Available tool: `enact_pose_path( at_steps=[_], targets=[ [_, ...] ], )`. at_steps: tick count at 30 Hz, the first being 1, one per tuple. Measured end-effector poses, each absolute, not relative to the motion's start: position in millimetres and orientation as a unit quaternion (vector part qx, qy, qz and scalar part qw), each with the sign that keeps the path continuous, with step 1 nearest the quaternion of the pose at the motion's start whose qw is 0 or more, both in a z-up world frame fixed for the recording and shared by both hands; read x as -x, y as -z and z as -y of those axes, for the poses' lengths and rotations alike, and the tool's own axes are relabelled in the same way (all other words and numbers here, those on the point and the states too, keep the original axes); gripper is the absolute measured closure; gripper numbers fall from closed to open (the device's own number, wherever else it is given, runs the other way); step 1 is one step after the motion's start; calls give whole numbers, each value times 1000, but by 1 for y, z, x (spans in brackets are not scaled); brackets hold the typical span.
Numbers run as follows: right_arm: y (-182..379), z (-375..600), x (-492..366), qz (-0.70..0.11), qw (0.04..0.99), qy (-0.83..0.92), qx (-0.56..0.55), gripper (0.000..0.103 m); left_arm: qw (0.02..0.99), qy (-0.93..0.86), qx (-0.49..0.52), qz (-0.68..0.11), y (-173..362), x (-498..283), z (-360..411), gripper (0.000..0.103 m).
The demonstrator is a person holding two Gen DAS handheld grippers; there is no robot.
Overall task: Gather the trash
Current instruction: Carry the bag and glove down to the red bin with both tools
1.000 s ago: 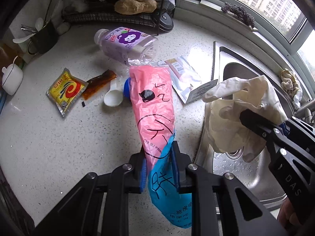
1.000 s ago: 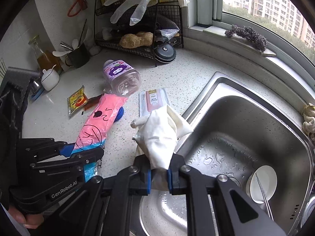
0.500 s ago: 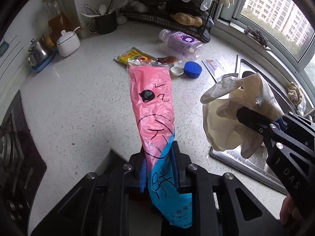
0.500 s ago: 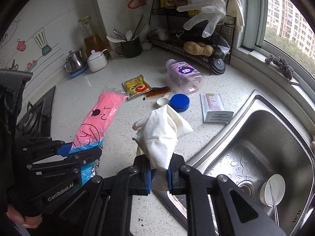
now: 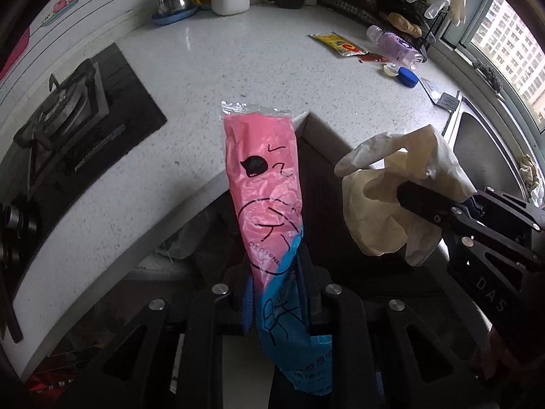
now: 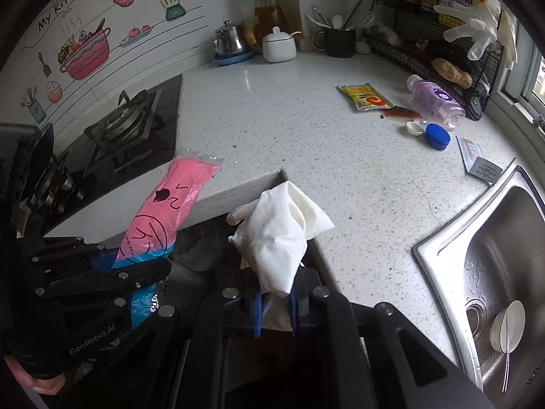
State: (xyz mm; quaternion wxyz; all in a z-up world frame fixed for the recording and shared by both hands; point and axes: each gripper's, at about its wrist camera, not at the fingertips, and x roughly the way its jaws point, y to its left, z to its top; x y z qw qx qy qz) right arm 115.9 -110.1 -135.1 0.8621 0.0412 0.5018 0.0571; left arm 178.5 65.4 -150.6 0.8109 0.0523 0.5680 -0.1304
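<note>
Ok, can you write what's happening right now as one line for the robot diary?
left gripper: shut on pink bag | right gripper: shut on white glove | both held off the counter edge | bottle, yellow packet on counter

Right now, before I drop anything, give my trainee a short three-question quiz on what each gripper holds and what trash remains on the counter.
1. True or false: the left gripper holds the pink and blue package.
2. What does the right gripper clamp? A) purple bottle B) white glove C) blue lid
3. Fill in: the yellow sachet lies on the ____.

Key: 1 true. 2 B, the white glove; the purple bottle and blue lid lie on the counter. 3 counter.
</note>
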Motion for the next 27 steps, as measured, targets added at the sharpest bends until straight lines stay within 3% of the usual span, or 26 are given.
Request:
enact_pose_path(
  at_steps=[12,27],
  targets=[
    [224,77,-102,-549,829,-96,-43,92,776,114,-39,-619,233,-144,-97,84],
    [394,91,-112,-576,814,-60,-52,92,735,154,-45,-659,430,-179,-74,84]
  ],
)
